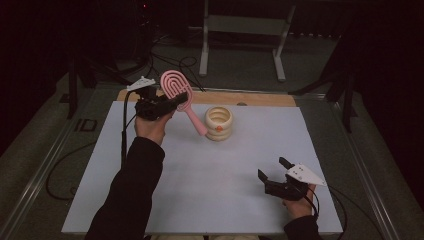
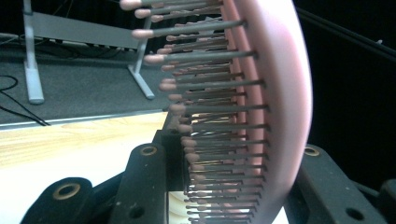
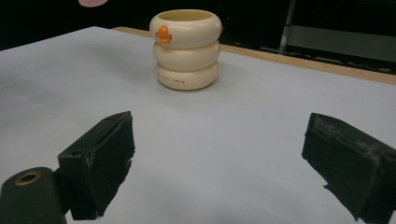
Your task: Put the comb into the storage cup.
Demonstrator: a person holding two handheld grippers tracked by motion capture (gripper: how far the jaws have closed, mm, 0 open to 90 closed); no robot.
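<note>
High view: cream ribbed cup [image 1: 219, 123] stood at far middle of white mat [image 1: 210, 175]; inside hidden. Left gripper [image 1: 176, 101] clamped pink plastic hairbrush [image 1: 176, 89] by its head, held raised, handle slanting down toward cup. Brush top cut off in left gripper view. Right gripper [image 1: 272, 169] jaws wide, holding nothing.

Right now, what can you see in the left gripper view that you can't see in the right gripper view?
The left gripper view shows the pink hairbrush close up: its rows of bristles with rounded tips, clamped between the left gripper fingers.

The right gripper view shows the cream cup made of three stacked rings with an orange mark, standing upright, and the right gripper open with nothing between its fingers.

Both show the white table, its wooden edge at the back, and a grey metal frame on the floor beyond.
</note>
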